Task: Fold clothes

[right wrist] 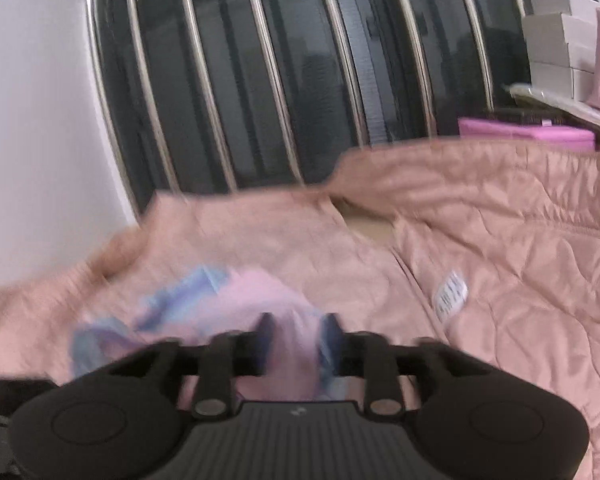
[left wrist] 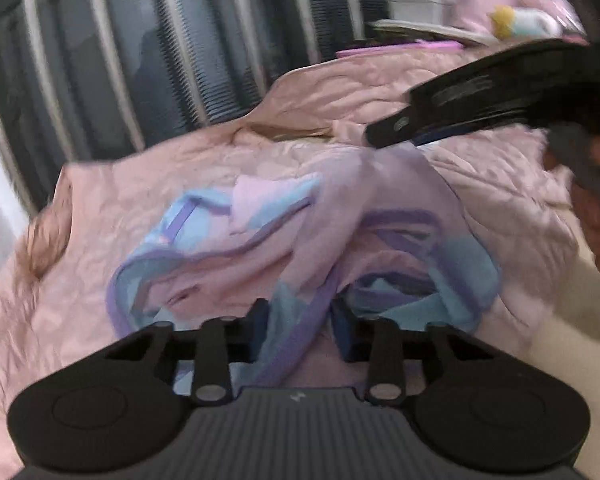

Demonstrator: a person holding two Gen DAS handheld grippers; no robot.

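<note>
A small lilac-pink garment (left wrist: 260, 248) with blue panels and purple trim lies crumpled on a spread pink quilted jacket (left wrist: 140, 184). My left gripper (left wrist: 300, 320) is at its near edge, shut on a purple-trimmed fold that runs between the fingers. My right gripper (left wrist: 384, 134) reaches in from the upper right and pinches the far part, which tents up toward it. In the blurred right wrist view the right gripper (right wrist: 299, 330) is shut on a bunch of the garment (right wrist: 256, 292), above the jacket (right wrist: 500, 220).
Metal window bars (right wrist: 260, 80) run behind the bed. White boxes (right wrist: 560, 40), a flat pink item (right wrist: 528, 134) and a plush toy (left wrist: 520, 20) sit at the back right. A white label (right wrist: 450, 294) shows on the jacket. A person's hand (left wrist: 596, 208) holds the right gripper.
</note>
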